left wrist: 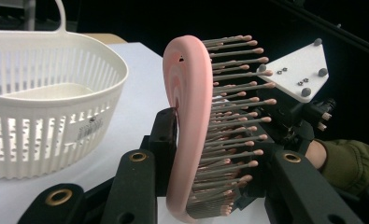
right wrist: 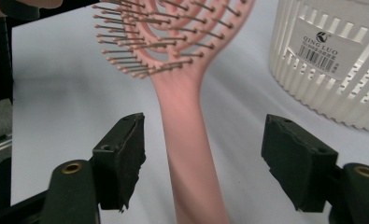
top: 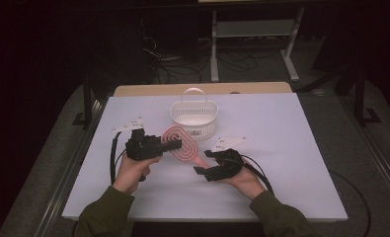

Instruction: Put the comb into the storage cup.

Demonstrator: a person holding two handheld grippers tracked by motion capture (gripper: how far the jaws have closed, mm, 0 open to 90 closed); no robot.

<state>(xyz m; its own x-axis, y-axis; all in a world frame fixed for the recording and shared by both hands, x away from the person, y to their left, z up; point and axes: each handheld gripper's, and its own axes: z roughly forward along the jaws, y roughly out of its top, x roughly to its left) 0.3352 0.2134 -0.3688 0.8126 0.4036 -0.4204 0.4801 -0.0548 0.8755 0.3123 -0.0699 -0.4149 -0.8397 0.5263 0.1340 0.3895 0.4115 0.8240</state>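
A pink hairbrush (top: 180, 143) with grey bristles is held above the white table. My left gripper (top: 170, 144) is shut on the brush head (left wrist: 191, 116), one jaw against its pink back and the other among the bristles. In the right gripper view the brush handle (right wrist: 187, 135) runs between the jaws of my right gripper (right wrist: 203, 158), which stands open with a clear gap on each side of the handle. In the high view, my right gripper (top: 205, 162) is at the handle's end, low over the table.
A white slatted basket (top: 194, 116) with a handle stands just behind the brush, close to its head (left wrist: 42, 107) and to the right of the handle (right wrist: 331, 60). The white table top (top: 281, 148) spreads to both sides. The floor beyond is dark, with cables.
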